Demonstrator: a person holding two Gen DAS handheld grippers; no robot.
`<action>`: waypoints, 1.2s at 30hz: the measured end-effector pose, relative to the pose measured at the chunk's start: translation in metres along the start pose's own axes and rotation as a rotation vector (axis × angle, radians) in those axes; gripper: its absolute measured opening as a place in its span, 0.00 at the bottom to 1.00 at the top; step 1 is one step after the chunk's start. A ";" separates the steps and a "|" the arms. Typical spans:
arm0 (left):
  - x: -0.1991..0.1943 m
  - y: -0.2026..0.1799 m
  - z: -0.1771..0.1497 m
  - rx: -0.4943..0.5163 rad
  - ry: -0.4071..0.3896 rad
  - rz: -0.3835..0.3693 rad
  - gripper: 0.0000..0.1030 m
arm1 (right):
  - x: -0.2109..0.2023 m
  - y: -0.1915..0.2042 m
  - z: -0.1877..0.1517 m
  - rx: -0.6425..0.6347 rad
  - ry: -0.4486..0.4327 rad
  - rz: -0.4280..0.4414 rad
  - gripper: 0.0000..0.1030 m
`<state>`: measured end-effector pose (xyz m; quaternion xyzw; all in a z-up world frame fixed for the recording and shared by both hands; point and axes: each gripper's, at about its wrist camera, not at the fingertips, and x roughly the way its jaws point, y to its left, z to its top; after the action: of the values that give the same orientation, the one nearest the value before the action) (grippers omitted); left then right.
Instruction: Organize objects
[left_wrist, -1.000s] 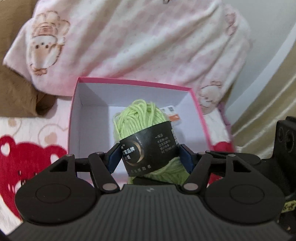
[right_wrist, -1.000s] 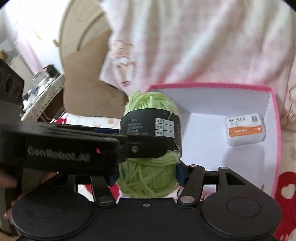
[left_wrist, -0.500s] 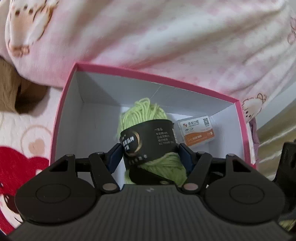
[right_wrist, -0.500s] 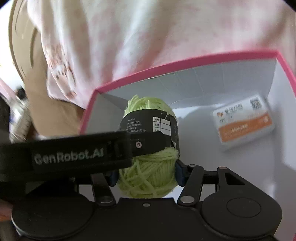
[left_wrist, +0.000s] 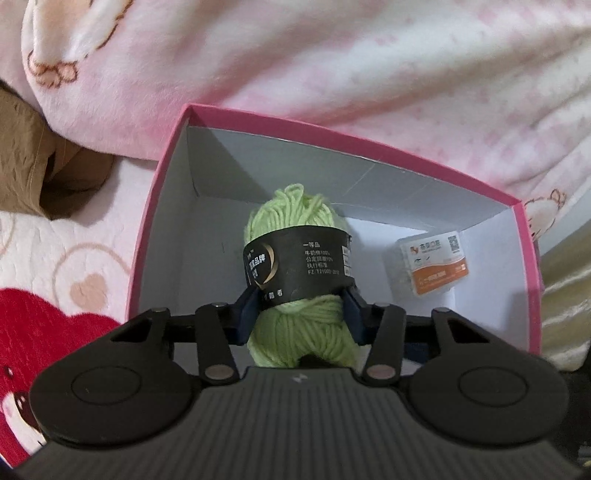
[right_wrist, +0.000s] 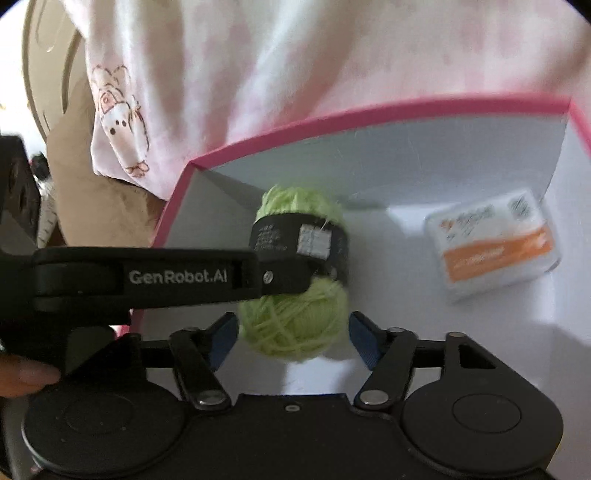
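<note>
The left gripper (left_wrist: 301, 312) is clamped on a ball of light green yarn (left_wrist: 295, 266), its blue pads (left_wrist: 246, 308) pressed against the lower edge of the black paper band (left_wrist: 295, 264) that wraps the ball's middle; the yarn sticks out forward of the fingers and hangs inside an open pink box (left_wrist: 147, 236) with white inner walls, though whether it touches the box floor cannot be told; ahead and to the right of this gripper, a small white and orange packet (left_wrist: 432, 262) lies flat on the box floor near the right wall; beyond the box's far rim a pink blanket (left_wrist: 332, 74) with cartoon prints is heaped up, and to the left of the box the bed sheet (left_wrist: 55, 266) shows red and pink heart shapes; the right gripper (right_wrist: 291, 332) is released, its blue pads (right_wrist: 364, 334) standing clear on either side of the yarn's (right_wrist: 295, 328) lower end with a gap showing on each side; in the right wrist view the left gripper's black finger reaches in from the left and meets the yarn at the band (right_wrist: 301, 242), while the packet (right_wrist: 493, 240) lies ahead and to the right, well apart from the yarn, and the box's pink rim (right_wrist: 332, 118) runs across ahead of it.
</note>
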<state>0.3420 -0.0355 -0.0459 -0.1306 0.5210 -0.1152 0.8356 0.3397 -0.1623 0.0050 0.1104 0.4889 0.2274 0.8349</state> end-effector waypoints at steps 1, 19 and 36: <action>0.001 -0.004 0.000 0.018 -0.011 0.012 0.46 | 0.002 0.002 0.001 -0.024 0.003 -0.007 0.46; -0.009 -0.003 -0.001 0.014 -0.056 0.071 0.37 | -0.019 -0.011 0.002 -0.042 -0.015 -0.088 0.38; -0.011 -0.006 0.001 -0.004 -0.063 0.050 0.41 | 0.026 -0.024 0.040 0.008 0.146 -0.375 0.17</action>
<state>0.3379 -0.0373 -0.0340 -0.1229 0.4976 -0.0891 0.8540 0.3919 -0.1685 -0.0046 0.0041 0.5612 0.0734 0.8244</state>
